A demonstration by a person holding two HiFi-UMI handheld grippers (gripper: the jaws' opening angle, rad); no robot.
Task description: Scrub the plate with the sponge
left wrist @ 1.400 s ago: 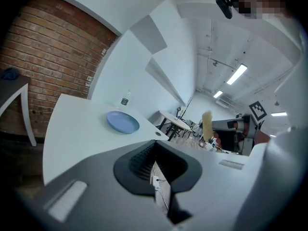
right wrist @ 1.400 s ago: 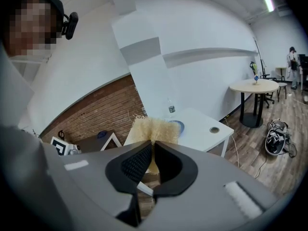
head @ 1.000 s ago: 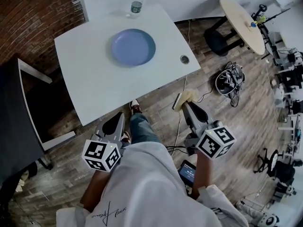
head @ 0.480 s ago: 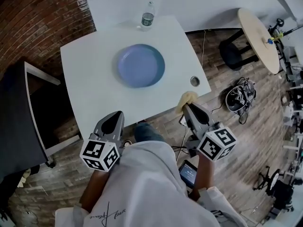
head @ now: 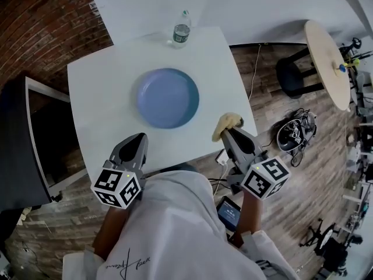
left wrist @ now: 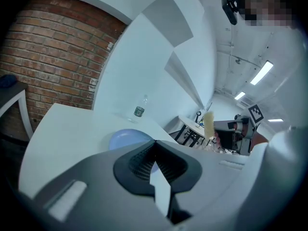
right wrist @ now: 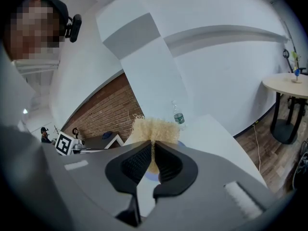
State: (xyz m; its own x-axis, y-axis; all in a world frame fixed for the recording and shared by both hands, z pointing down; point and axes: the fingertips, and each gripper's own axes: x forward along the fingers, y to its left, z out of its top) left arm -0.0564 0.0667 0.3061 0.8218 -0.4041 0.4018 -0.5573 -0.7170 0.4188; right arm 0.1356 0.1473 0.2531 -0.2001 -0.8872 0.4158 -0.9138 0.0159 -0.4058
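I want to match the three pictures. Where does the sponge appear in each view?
Head view: the sponge is right of the plate and a little lower, in the right gripper.
Left gripper view: a pale upright strip, right of centre.
Right gripper view: at centre, pinched between the jaws.
Shared landmark: the water bottle, standing beyond the plate.

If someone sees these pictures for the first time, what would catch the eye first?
The blue plate lies in the middle of the white table. The right gripper is shut on a pale yellow sponge near the table's right front corner, apart from the plate. A water bottle stands at the far edge.
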